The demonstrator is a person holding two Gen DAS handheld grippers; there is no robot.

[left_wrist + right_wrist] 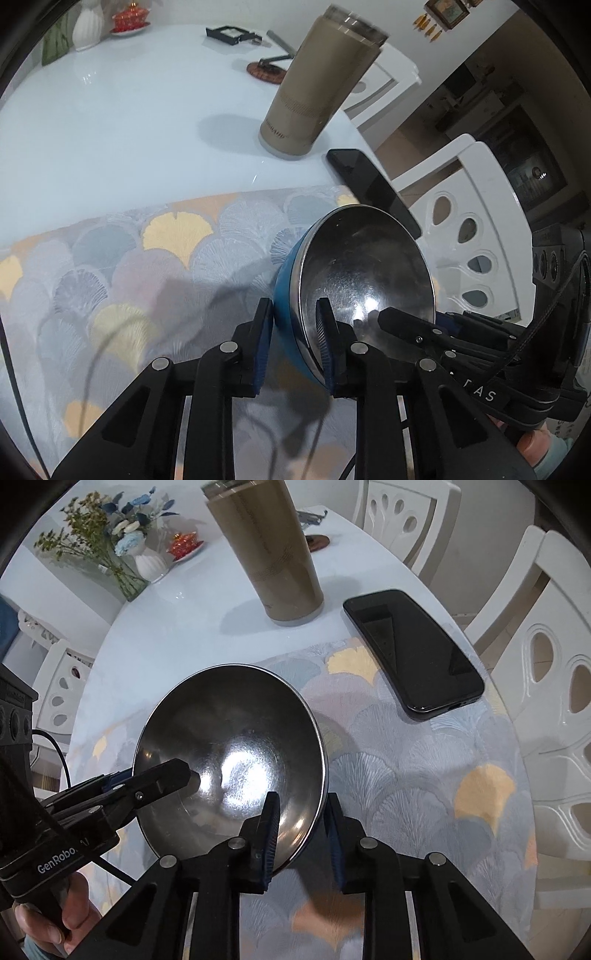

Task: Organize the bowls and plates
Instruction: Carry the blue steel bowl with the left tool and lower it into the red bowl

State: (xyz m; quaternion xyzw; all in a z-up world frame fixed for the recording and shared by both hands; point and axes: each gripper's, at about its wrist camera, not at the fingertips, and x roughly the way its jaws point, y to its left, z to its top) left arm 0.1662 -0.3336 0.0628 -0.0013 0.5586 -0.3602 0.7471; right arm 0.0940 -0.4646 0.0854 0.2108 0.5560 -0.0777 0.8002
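A steel bowl [362, 266] with a blue outer wall sits over the patterned placemat [129, 258]. My left gripper [295, 317] is shut on its near rim, one pad on the blue outside and one inside. In the right wrist view the same bowl [229, 716] shows its shiny inside, and my right gripper [303, 808] is shut on the rim at its near right side. The left gripper [188, 771] reaches in from the left, held by a hand [55, 923]. The right gripper [391, 319] enters the left wrist view from the right.
A tall beige tumbler [273, 554] stands on the white table [110, 110] behind the bowl. A black phone [413, 650] lies at the placemat's far right edge. White chairs [554, 686] line the right side. A vase of flowers [147, 565] stands far left.
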